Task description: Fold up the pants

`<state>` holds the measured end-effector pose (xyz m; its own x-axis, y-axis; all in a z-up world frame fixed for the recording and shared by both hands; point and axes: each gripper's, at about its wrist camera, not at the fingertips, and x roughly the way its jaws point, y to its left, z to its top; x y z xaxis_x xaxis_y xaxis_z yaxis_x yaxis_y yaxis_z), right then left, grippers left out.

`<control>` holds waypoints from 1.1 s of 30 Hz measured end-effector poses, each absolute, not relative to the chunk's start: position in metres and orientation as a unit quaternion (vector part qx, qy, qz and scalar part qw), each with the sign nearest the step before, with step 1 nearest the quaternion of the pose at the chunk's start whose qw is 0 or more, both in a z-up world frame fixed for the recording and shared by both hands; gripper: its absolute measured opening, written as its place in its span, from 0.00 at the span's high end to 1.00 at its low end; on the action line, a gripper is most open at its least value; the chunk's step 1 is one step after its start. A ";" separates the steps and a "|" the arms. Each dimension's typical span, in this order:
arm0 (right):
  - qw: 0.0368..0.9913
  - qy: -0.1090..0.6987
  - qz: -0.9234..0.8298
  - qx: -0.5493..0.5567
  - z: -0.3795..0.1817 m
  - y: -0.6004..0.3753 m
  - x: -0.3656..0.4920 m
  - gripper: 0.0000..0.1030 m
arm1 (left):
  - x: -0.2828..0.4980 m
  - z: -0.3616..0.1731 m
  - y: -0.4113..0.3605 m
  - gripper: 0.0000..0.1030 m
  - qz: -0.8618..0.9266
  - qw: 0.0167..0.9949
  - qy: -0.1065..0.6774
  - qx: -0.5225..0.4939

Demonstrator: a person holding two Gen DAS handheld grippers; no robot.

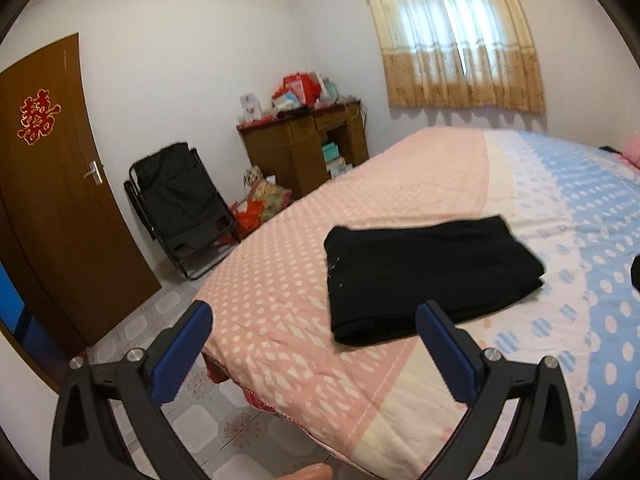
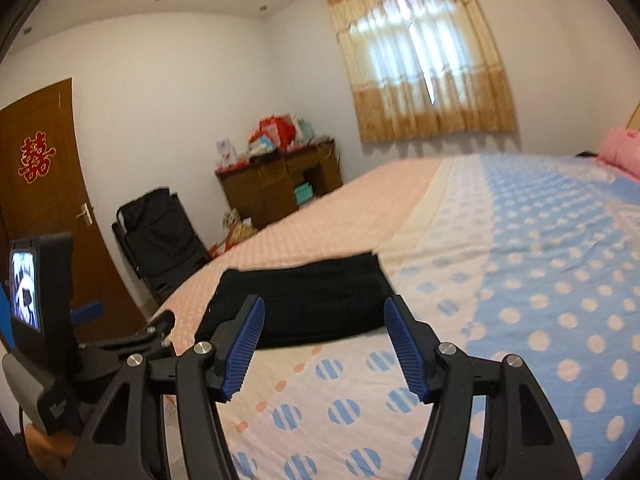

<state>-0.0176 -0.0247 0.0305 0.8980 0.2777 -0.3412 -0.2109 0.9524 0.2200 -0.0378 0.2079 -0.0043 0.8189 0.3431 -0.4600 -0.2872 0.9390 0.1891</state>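
Note:
Black pants lie folded into a compact rectangle on the bed, on the pink and white part of the spotted cover. My left gripper hangs open and empty above the bed's near edge, short of the pants. In the right wrist view the same folded pants lie just beyond my right gripper, which is open with nothing between its blue pads. The left gripper's body and its small screen show at the left edge of that view.
A brown door stands at the left, with a black folding chair beside it. A wooden desk piled with boxes sits under the curtained window. Bags lie on the tiled floor. A pink pillow rests at the bed's far right.

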 end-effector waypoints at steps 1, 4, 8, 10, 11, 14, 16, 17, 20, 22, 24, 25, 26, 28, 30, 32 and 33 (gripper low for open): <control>0.972 0.177 0.124 0.090 0.036 -0.027 -0.025 0.38 | -0.042 -0.001 0.208 0.00 0.162 0.955 0.244 0.050; 0.977 0.155 0.118 0.087 0.049 -0.031 -0.037 0.37 | -0.053 0.008 0.209 0.00 0.154 0.960 0.233 0.023; 0.980 0.137 0.113 0.085 0.057 -0.032 -0.046 0.35 | -0.061 0.014 0.204 0.00 0.145 0.963 0.226 0.021; 0.980 0.135 0.114 0.088 0.057 -0.033 -0.048 0.34 | -0.063 0.014 0.200 0.00 0.152 0.963 0.220 0.031; 0.981 0.133 0.113 0.088 0.058 -0.033 -0.049 0.34 | -0.065 0.014 0.199 0.00 0.156 0.963 0.215 0.036; 0.982 0.126 0.111 0.087 0.060 -0.031 -0.053 0.34 | -0.069 0.018 0.195 0.00 0.159 0.965 0.202 0.043; 0.983 0.123 0.109 0.084 0.061 -0.030 -0.056 0.34 | -0.070 0.020 0.196 0.00 0.160 0.966 0.197 0.039; 0.983 0.122 0.107 0.084 0.062 -0.030 -0.056 0.34 | -0.070 0.021 0.195 0.00 0.161 0.967 0.194 0.037; 0.983 0.121 0.103 0.087 0.061 -0.032 -0.055 0.34 | -0.070 0.022 0.195 0.00 0.162 0.967 0.193 0.036; 0.983 0.124 0.102 0.091 0.061 -0.033 -0.055 0.34 | -0.070 0.022 0.195 0.00 0.161 0.967 0.194 0.036; 0.983 0.125 0.102 0.092 0.060 -0.033 -0.055 0.34 | -0.071 0.023 0.195 0.00 0.161 0.967 0.196 0.037; 0.983 0.125 0.102 0.092 0.060 -0.033 -0.055 0.34 | -0.071 0.023 0.194 0.00 0.161 0.967 0.196 0.038; 0.983 0.125 0.102 0.091 0.060 -0.033 -0.055 0.34 | -0.071 0.023 0.193 0.00 0.161 0.967 0.196 0.039; 0.983 0.123 0.101 0.091 0.060 -0.033 -0.056 0.34 | -0.072 0.024 0.191 0.00 0.162 0.966 0.195 0.042; 0.983 0.121 0.100 0.091 0.060 -0.033 -0.057 0.34 | -0.072 0.025 0.190 0.00 0.161 0.966 0.196 0.044; 0.983 0.121 0.101 0.092 0.060 -0.034 -0.057 0.34 | -0.073 0.024 0.190 0.00 0.161 0.966 0.197 0.044; 0.983 0.122 0.100 0.093 0.059 -0.034 -0.057 0.34 | -0.073 0.024 0.189 0.00 0.161 0.966 0.196 0.044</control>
